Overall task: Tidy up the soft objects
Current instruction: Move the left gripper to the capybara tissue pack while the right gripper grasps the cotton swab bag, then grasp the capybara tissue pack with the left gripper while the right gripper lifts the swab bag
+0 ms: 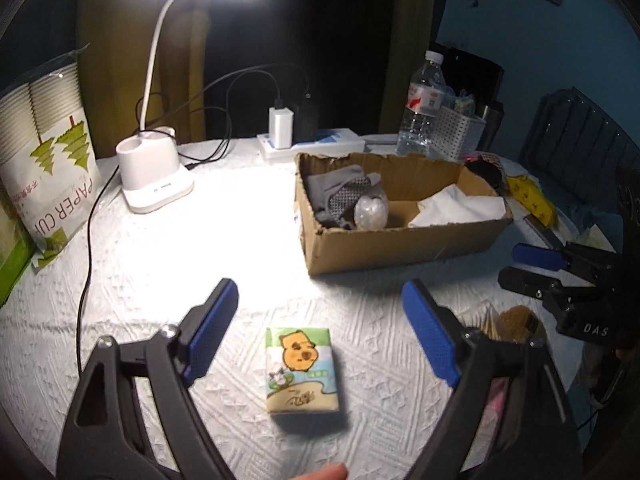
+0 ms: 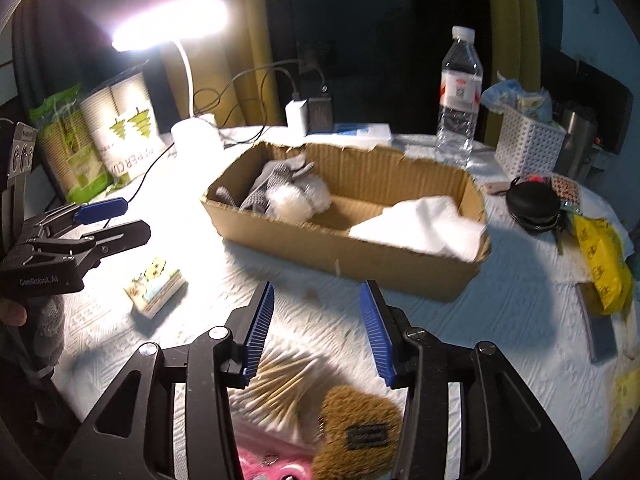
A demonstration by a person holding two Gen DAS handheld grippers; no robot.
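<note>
Nearest the left gripper (image 1: pixel 320 320), between its wide-spread jaws but untouched, a cartoon-printed tissue pack (image 1: pixel 301 369) lies flat on the white embossed tablecloth (image 1: pixel 200 264). Below the right gripper (image 2: pixel 316 320), whose jaws are also parted and hold nothing, sit a brown plush piece (image 2: pixel 358 428), a bundle of cotton swabs (image 2: pixel 280 384) and something pink (image 2: pixel 260 460). Beyond stands a torn cardboard box (image 1: pixel 400 248) holding grey gloves (image 1: pixel 340 194), a clear crinkled ball (image 1: pixel 370 212) and a white cloth (image 1: pixel 456 208). Farther back, a lit desk lamp (image 1: pixel 156 188), a paper cup sleeve (image 1: pixel 48 152), a power strip (image 1: pixel 312 142), a water bottle (image 1: pixel 422 108) and a white perforated basket (image 1: pixel 460 130) stand against dark walls and yellow-green curtains (image 1: pixel 120 60).
</note>
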